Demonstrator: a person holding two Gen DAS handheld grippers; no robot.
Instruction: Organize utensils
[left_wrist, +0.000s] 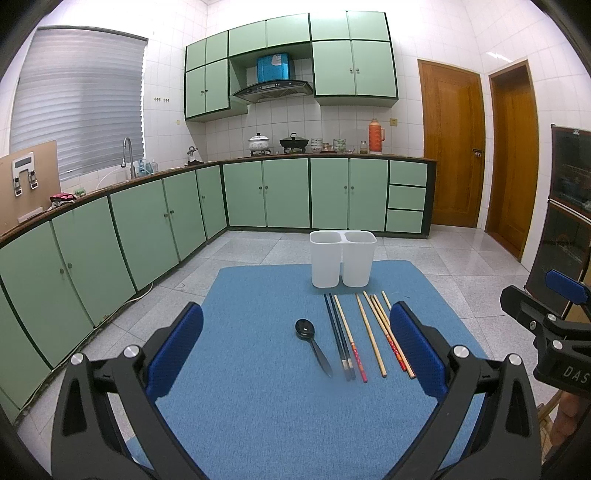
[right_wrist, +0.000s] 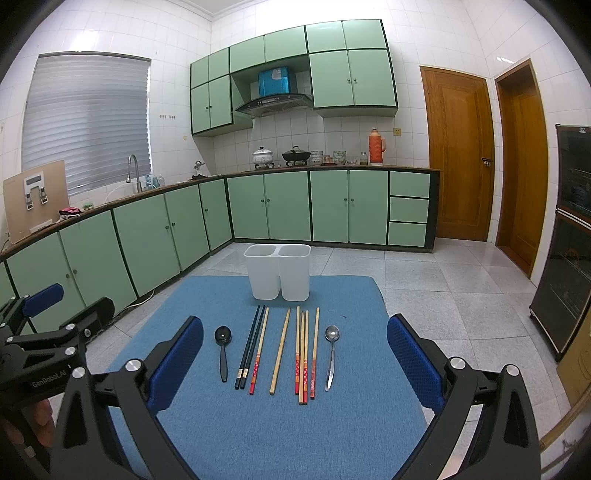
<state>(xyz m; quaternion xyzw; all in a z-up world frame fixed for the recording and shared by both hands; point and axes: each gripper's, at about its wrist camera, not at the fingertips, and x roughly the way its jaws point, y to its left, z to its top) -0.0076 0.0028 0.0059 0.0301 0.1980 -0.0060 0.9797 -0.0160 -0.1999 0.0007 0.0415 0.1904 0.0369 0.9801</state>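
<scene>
Hovering over the blue mat (right_wrist: 258, 435) right now, both sets of tongs are spread wide with nothing between the pads. The right gripper (right_wrist: 295, 362) is hanging above the near end of the row, and the left gripper (left_wrist: 295, 350) is doing the same just beside it, so they're basically side by side, neither touching anything.

Straight ahead of the right one's open fingers, everything is lying flat in a neat line, handles pointing back toward the tongs. Going from its left finger across: a black spoon (right_wrist: 222, 349), a pair of dark chopsticks (right_wrist: 251, 347) lying together, then a loose spread of bamboo chopsticks (right_wrist: 301, 354) with red-patterned ends, and a metal spoon (right_wrist: 331, 354) nearest its right finger. From the left gripper's camera that metal spoon is hiding behind its right finger, so I'm only seeing it from the other view.

Beyond the row, past the tips, the white two-compartment holder (right_wrist: 277, 271) is standing upright, and as far as I can see into it both halves are looking empty.

So progress-wise I'm calling this square one: nothing is sorted, every utensil is waiting on the mat. I'm guessing chopsticks in one side, spoons in the other, but that's just my read.
</scene>
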